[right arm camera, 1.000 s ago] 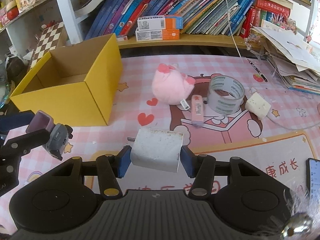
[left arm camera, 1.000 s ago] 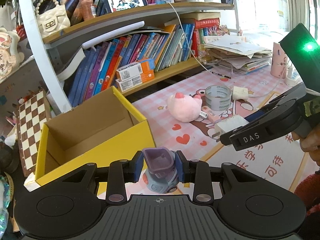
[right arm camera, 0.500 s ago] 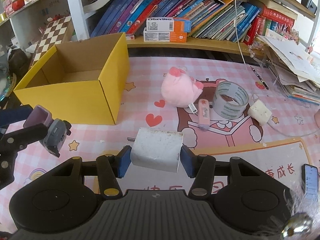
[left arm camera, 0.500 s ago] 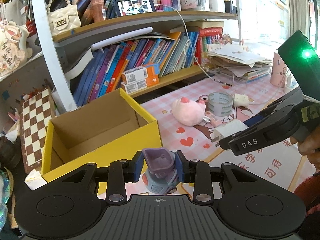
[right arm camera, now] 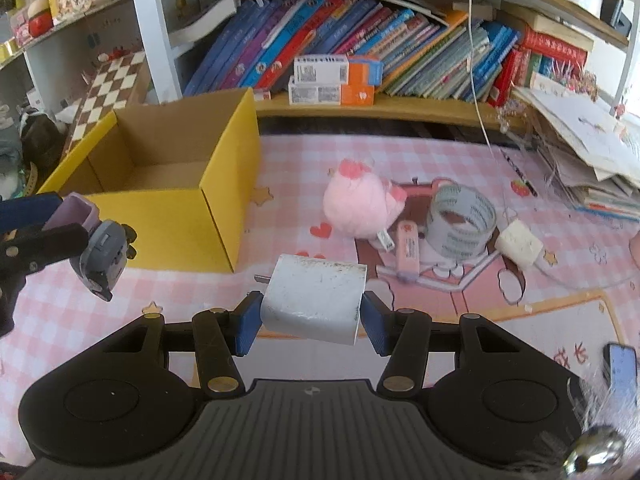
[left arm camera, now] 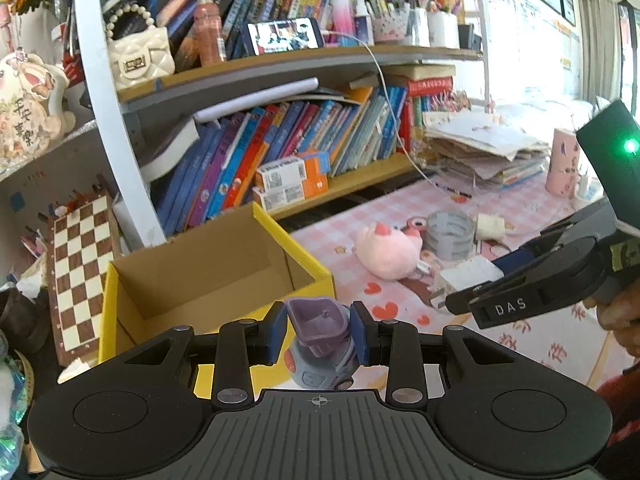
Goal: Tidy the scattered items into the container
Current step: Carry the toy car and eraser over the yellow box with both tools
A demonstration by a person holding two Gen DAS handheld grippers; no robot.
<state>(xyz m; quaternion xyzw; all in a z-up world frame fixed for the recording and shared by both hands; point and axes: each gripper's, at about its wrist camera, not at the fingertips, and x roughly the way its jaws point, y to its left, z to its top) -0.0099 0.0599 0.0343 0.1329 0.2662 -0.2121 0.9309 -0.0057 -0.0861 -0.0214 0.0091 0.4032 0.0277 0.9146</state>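
On the pink checked mat, left to right: what we see from our two grippers.
Left gripper [left arm camera: 319, 334]: we have it clamped on a small grey and purple toy truck [left arm camera: 322, 344], its blue pads pressing both sides of the purple bucket.
Yellow box [left arm camera: 120, 308]: just ahead and left of the left gripper, open-topped; we see bare cardboard inside, nothing in it.
Right gripper [right arm camera: 311, 318]: we have it closed on a white charger block [right arm camera: 314, 304], prongs pointing left, held above the mat [right arm camera: 300, 168].
Only in the left view: the upper shelf with a cream handbag [left arm camera: 138, 58] and a phone [left arm camera: 286, 36], and the hand [left arm camera: 618, 312] gripping the right tool.
Only in the right view: a pink eraser [right arm camera: 407, 250] lying just ahead and right of the charger block, and a phone at the far right edge.
Still on the mat: pink plush [right arm camera: 360, 208] ahead of the right gripper; tape roll [right arm camera: 460, 220] and white adapter [right arm camera: 519, 243] further right.
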